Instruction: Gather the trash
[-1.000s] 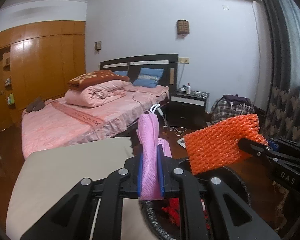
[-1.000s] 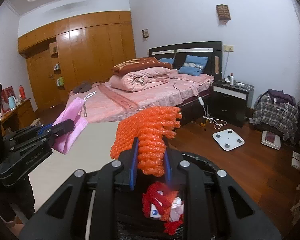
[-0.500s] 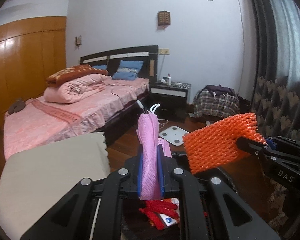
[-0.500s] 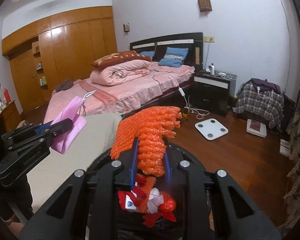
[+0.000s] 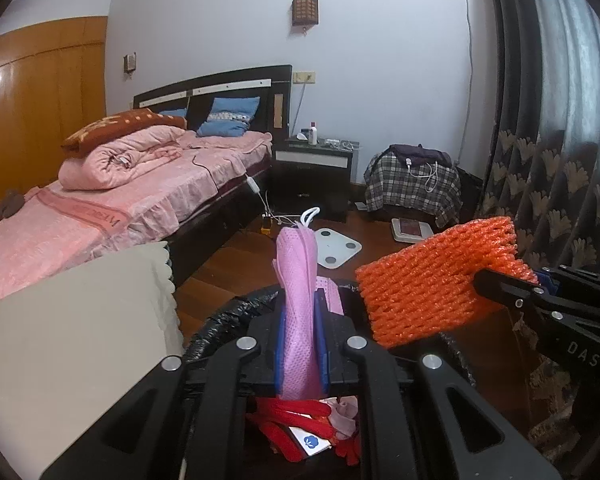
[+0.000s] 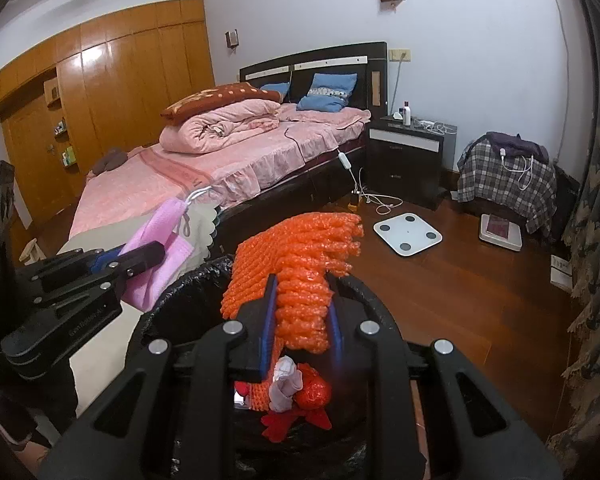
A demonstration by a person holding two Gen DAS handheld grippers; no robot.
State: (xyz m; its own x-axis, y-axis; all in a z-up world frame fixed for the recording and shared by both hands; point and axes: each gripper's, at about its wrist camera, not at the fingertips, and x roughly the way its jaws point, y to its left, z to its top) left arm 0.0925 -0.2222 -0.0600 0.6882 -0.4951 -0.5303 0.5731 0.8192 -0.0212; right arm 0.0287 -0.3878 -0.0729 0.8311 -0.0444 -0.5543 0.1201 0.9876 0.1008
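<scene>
My left gripper is shut on a pink face mask that stands up between its blue pads. My right gripper is shut on an orange foam net sleeve. Both hang over a round bin lined with a black bag, whose rim also shows in the left wrist view as the bin. Inside lie red scraps, a white wrapper and crumpled tissue. Each view shows the other hand's load: the orange net at right, the pink mask at left.
A beige cloth-covered surface borders the bin on the left. Beyond it stands a bed with pink bedding, a dark nightstand, a white scale on the wood floor, a plaid-covered pile and a patterned curtain at right.
Both grippers sank toward the bin with their loads still held; more of the bin's inside and its red trash has come into view. The room has shifted left and up.
</scene>
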